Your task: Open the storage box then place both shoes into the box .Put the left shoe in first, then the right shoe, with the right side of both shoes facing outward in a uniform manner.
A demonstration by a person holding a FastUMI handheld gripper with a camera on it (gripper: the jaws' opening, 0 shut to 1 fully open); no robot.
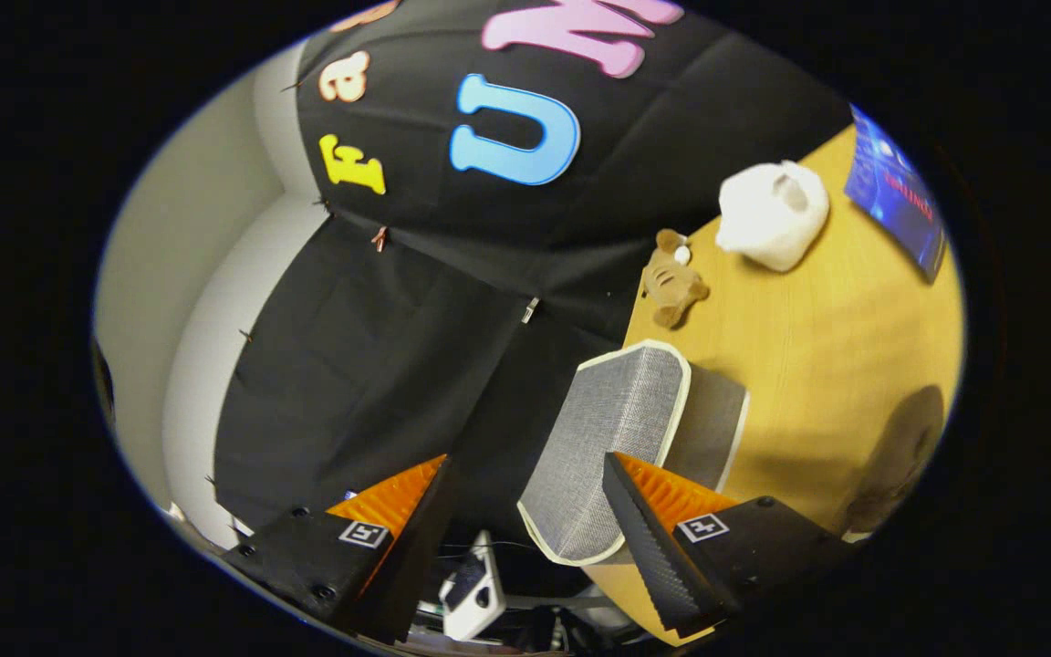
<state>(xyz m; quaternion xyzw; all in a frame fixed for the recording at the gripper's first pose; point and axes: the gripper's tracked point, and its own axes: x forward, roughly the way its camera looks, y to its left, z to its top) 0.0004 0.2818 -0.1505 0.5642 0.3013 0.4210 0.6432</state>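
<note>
The jaws (525, 511) are hanging apart, gripping nothing, off the counter's (817, 347) left edge. The box (617, 438) — grey, lid seemingly shut — is sitting at that edge beside the right finger (662, 520), within reach for opening.

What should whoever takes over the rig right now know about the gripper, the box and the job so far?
Gripper: fingers open, holding nothing.
Storage box: grey fabric, lid closed, on the wooden table at its edge, just ahead of the right finger.
Beyond it: a brown teddy bear and a white bundle.
Done: nothing visible; box not yet opened.
Left: open the box, then left shoe, then right shoe.
</note>
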